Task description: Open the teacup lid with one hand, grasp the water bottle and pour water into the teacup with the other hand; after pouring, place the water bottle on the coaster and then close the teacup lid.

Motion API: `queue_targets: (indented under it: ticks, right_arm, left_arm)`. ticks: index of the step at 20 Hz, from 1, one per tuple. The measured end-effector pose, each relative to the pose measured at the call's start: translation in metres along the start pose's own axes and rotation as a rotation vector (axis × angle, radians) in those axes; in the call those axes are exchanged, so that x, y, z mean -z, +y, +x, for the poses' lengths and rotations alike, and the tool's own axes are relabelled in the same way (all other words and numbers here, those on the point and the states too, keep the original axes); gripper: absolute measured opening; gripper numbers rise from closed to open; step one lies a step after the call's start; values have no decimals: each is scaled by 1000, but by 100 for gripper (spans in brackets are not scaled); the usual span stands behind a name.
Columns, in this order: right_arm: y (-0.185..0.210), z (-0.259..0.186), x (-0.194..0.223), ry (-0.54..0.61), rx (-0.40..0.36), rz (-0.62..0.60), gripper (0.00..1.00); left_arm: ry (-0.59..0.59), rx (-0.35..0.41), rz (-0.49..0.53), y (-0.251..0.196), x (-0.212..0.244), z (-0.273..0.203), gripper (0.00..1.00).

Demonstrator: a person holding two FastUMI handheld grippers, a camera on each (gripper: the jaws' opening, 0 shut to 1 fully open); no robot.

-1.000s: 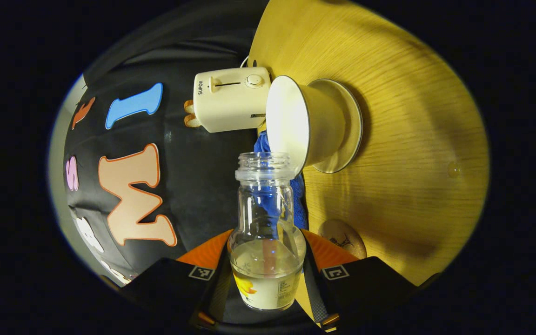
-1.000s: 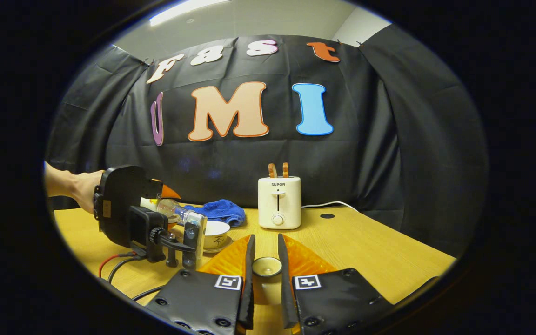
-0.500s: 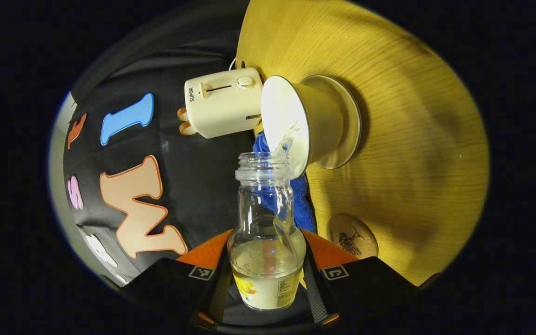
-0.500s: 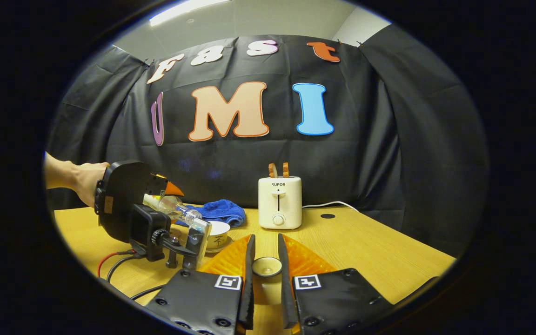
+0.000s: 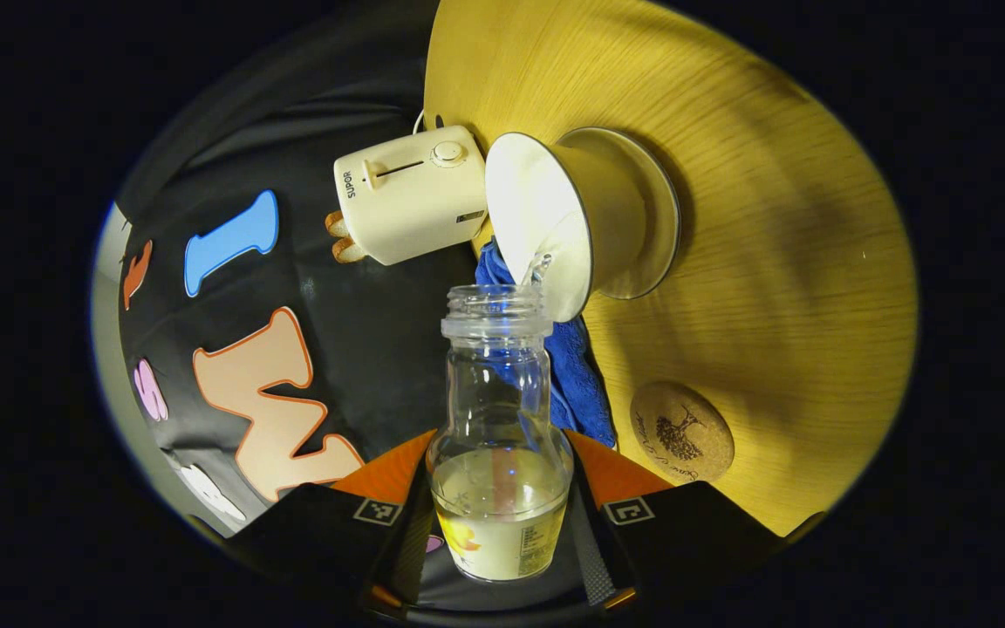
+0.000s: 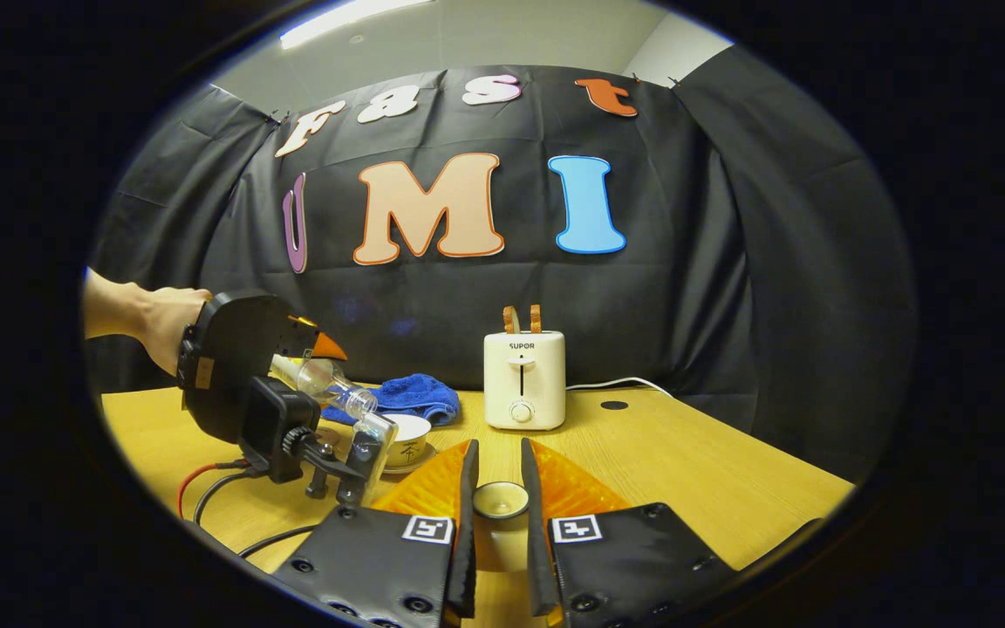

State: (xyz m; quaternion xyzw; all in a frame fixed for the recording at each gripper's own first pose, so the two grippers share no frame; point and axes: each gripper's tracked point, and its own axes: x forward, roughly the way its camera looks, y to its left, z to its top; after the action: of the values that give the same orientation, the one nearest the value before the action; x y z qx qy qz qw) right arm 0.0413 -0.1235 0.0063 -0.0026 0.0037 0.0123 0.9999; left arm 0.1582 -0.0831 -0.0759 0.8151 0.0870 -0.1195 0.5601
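A clear water bottle (image 5: 498,453) is clamped between the fingers of my left gripper (image 5: 498,440), which is shut on its lower body. The bottle is tipped, its open mouth at the rim of the white teacup (image 5: 555,218). A thin stream of water (image 5: 537,266) runs into the cup, which stands on its saucer (image 5: 658,218). The round cork coaster (image 5: 681,432) lies bare on the table beside the cup. In the right gripper view, my right gripper (image 6: 497,449) is shut on the small teacup lid (image 6: 500,499) and holds it just above the table, to the right of the teacup (image 6: 405,436).
A cream toaster (image 6: 523,379) stands at the back of the wooden table (image 6: 686,462), its cord trailing right. A blue cloth (image 6: 411,397) lies behind the cup. A person's hand (image 6: 149,318) holds the left gripper (image 6: 241,384), and cables (image 6: 206,488) run across the table below it.
The left gripper has risen and tipped the bottle further, and water now flows into the teacup. The right gripper and the lid have stayed still.
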Motion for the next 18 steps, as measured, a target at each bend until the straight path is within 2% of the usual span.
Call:
queue_targets:
  ticks: [12, 18]
  right_arm:
    - [1, 0, 0, 0, -6, 0, 27]
    - [1, 1, 1, 0, -9, 0, 27]
  left_arm:
    - [13, -21, 161, 13, -1, -3, 68]
    - [16, -25, 204, 16, -4, -4, 69]
